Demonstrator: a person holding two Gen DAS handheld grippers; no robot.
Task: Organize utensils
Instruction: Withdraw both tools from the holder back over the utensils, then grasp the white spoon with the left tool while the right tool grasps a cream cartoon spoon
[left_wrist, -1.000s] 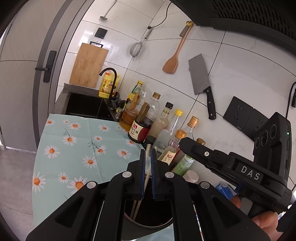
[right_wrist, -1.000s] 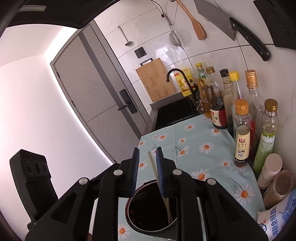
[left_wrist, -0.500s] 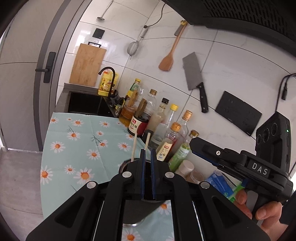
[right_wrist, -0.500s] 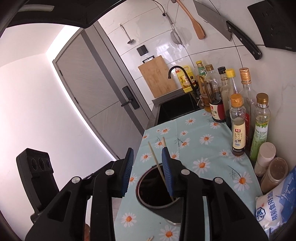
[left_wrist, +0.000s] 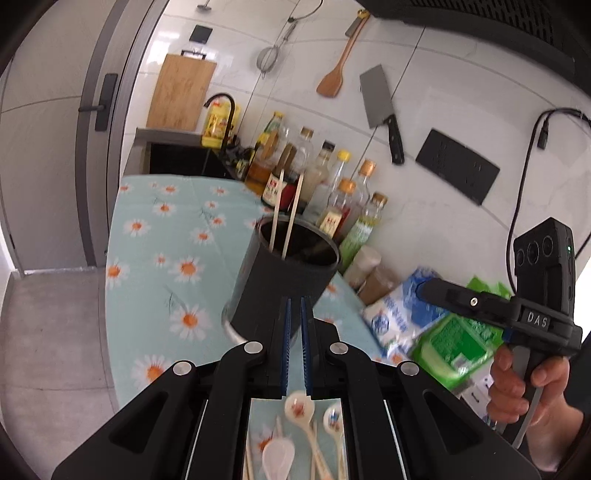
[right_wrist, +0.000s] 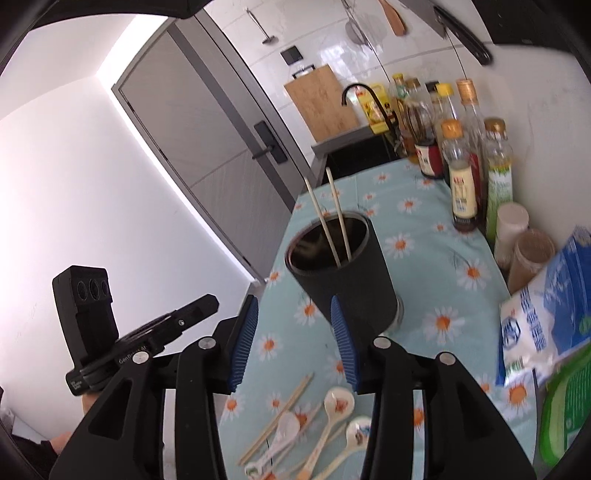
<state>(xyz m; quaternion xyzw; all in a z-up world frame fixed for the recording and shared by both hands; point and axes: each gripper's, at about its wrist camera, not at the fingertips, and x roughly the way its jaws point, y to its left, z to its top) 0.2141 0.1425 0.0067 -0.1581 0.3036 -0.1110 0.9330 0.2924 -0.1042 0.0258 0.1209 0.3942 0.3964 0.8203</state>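
Observation:
A dark cylindrical utensil holder stands on the daisy tablecloth with two wooden chopsticks leaning in it. My left gripper is nearly shut with nothing between its jaws, just in front of the holder. My right gripper is open and empty, close before the holder. Several ceramic spoons and loose chopsticks lie on the cloth under both grippers.
A row of sauce bottles lines the tiled wall. Jars, a blue-white bag and a green packet sit at the right. A sink with black tap is beyond the cloth.
Both grippers have pulled back and away from the holder, leaving the chopsticks standing in it. The right gripper has opened wider. The spoons on the cloth have come into view.

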